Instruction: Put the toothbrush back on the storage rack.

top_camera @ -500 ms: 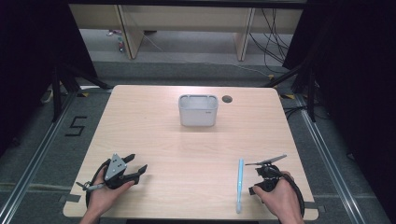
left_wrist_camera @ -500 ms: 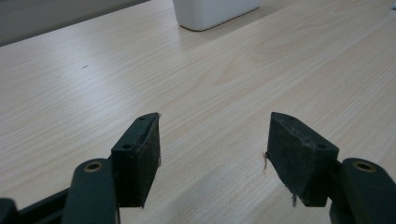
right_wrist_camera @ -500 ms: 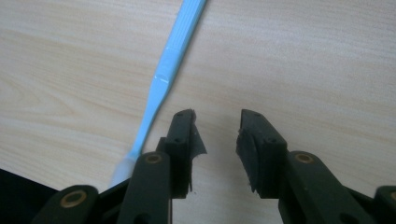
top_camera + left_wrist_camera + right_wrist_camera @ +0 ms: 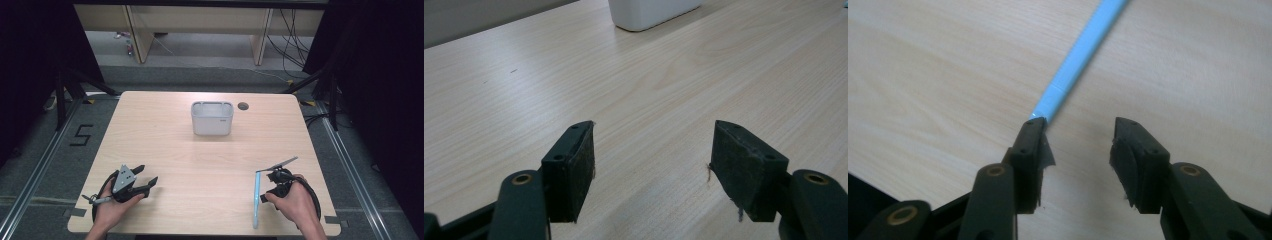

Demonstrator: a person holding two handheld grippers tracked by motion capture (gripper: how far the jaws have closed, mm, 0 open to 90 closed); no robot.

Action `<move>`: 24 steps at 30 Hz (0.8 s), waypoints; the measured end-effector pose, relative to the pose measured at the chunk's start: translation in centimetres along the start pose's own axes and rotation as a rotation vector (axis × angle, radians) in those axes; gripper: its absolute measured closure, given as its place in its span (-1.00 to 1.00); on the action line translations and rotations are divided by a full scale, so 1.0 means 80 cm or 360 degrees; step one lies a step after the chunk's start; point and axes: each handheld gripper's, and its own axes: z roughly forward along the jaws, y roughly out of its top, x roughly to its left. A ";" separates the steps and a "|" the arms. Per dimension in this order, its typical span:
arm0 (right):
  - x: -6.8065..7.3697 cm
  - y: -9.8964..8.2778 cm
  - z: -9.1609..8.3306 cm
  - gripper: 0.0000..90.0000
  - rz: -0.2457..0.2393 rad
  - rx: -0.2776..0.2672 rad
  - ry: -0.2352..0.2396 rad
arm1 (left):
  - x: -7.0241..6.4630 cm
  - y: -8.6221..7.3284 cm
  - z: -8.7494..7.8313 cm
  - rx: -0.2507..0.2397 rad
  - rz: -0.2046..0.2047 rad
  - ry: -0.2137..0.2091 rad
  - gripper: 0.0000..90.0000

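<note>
Here, what we saw on the table:
Tub: one white tub stood toward the far edge — we could not tell what, if anything, it held.
Stick: one light-blue stick lay flat near the front right corner.
Right gripper: jaws apart, grasping nothing — the stick's end lay at the tip of one jaw.
Left gripper: jaws released over bare wood, well apart from the stick.
Count: we counted two grippers.

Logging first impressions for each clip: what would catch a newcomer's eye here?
Probably the light blue stick lying on the table's near right edge, beside the open right gripper. Next, the white tub standing alone at the far middle, and the open left gripper at near left.
</note>
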 end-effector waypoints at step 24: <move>0.004 0.022 0.015 0.10 -0.1772 0.0128 -0.0103 | 0.000 0.000 0.001 -0.0011 -0.0008 -0.0019 -0.25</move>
